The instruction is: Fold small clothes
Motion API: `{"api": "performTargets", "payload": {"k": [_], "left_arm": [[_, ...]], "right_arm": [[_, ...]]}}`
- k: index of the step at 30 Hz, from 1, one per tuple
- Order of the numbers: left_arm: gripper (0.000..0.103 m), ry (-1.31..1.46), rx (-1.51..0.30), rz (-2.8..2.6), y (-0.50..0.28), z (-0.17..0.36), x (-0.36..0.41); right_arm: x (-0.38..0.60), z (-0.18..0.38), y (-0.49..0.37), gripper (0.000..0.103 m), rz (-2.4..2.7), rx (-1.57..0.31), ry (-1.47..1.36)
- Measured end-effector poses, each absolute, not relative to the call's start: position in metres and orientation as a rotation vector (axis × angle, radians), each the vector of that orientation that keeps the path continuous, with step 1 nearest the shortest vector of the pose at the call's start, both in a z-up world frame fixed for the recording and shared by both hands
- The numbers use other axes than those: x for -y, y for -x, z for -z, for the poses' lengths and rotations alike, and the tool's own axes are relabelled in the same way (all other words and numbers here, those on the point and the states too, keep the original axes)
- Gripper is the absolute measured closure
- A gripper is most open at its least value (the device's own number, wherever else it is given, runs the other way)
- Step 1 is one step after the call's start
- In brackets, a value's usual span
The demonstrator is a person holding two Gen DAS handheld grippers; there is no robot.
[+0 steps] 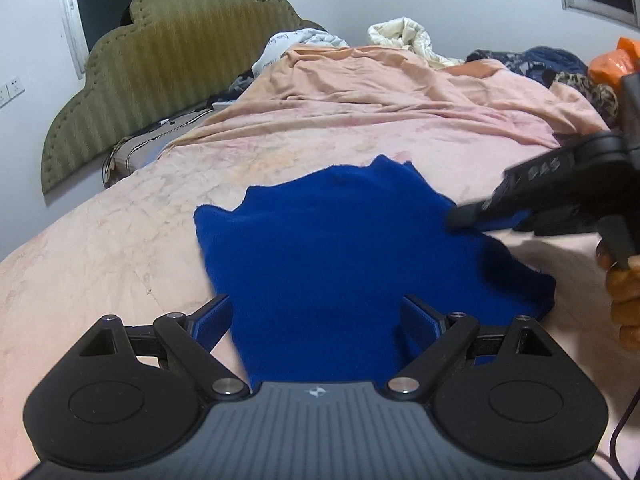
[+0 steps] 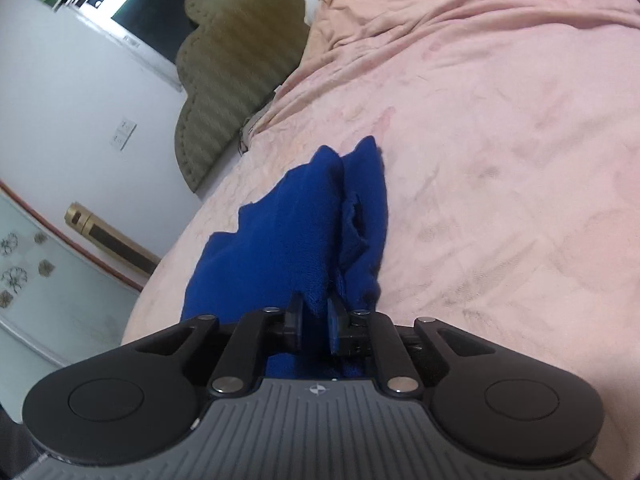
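Right claw [image 2: 316,322] has its two fingers drawn close together with a fold of the blue garment [image 2: 320,224] caught between the pads, so it is grasping the cloth at the garment's right edge. In the left wrist view the same claw reaches in from the right, a hand [image 1: 622,292] wrapped around its handle, its tip at the cloth. Left claw [image 1: 316,320] is released: its fingers stand wide apart above the near edge of the garment, one to each side, with neither pad pressing the fabric. The garment lies partly spread and rumpled on a pink bedsheet [image 1: 100,248], near the front of the bed. At the far left stands a green padded headboard [image 1: 168,64]. Crumpled bedding and other clothes [image 1: 400,36] are heaped along the far side of the bed, well apart from the garment.
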State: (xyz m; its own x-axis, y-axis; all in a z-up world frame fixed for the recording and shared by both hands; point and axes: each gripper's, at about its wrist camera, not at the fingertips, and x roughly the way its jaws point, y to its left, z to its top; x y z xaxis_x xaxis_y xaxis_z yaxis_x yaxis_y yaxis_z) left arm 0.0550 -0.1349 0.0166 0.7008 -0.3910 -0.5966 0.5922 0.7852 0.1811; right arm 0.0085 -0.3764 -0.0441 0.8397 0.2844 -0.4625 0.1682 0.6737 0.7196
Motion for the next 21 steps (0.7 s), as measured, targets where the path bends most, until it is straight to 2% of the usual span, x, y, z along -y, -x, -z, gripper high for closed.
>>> {"api": "performTargets", "payload": {"k": [5,9,12,16,18,19,21], "left_arm": [[0.012,-0.265,-0.576,0.474,-0.081,-0.024,0.140],[0.012,-0.182,-0.613,0.369,-0.101,-0.016,0.146],[0.012,-0.146,-0.630,0.341,-0.105,-0.009,0.142],[0.012,-0.168,-0.621,0.305,-0.110,-0.005,0.141],[0.012,-0.146,-0.636,0.309,-0.115,-0.004,0.141],[0.012,-0.136,-0.645,0.310,-0.116,-0.003,0.141],[0.012,-0.135,-0.659,0.301,-0.117,0.000,0.144]], "right_arm": [[0.370,0.007,-0.012,0.075,0.058,-0.473,-0.663],[0.356,0.009,-0.053,0.061,-0.014,-0.518,-0.572],[0.353,0.024,-0.075,0.060,0.169,-0.590,-0.444],[0.358,0.018,-0.067,0.060,0.193,-0.522,-0.430],[0.349,0.010,-0.070,0.056,0.154,-0.502,-0.358],[0.345,0.007,-0.074,0.049,0.125,-0.505,-0.326],[0.337,0.010,-0.090,0.042,0.062,-0.539,-0.265]]}}
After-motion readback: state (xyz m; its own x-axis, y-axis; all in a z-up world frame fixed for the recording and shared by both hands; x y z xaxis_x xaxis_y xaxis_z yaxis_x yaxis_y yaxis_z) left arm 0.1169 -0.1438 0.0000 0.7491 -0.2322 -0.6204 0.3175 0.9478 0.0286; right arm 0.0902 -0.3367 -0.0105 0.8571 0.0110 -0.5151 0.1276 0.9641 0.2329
